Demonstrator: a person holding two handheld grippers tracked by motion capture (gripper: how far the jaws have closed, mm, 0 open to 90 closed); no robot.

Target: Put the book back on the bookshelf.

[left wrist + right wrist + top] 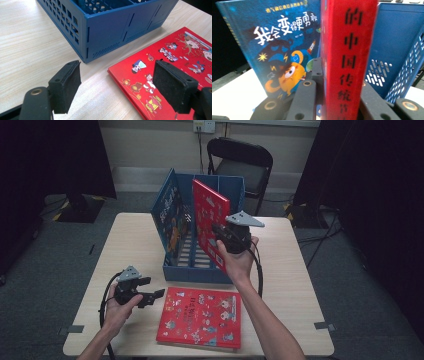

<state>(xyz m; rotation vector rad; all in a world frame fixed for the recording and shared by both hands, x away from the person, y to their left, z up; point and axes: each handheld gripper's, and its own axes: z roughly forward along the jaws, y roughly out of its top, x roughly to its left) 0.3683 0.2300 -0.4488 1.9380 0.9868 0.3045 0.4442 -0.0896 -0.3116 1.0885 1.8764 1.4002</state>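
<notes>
— Three picture books are counted on the table: a blue one [170, 217] upright against the left wall of the blue crate [202, 269], a red one [210, 222] held upright over the crate, and a second red one [200, 317] lying flat on the tabletop [135, 245] in front of the crate.

— Right gripper [220, 234]: how is it noted?

— Its jaws are seen clenched on the spine of the upright red book [348, 55], one black jaw on each side, in the right gripper view. The book is held standing, slightly tilted, with its lower edge inside the crate, to the right of the blue book [279, 47].

— And the left gripper [117, 87]?

— Its jaws are spread wide with nothing between them. It is held low over the tabletop [30, 50], near the flat red book's [170, 72] left corner, not touching it. The crate's front corner [110, 32] is seen just beyond.

— Anything behind?

— A black folding chair [242, 162] is noted past the table's far edge.
</notes>
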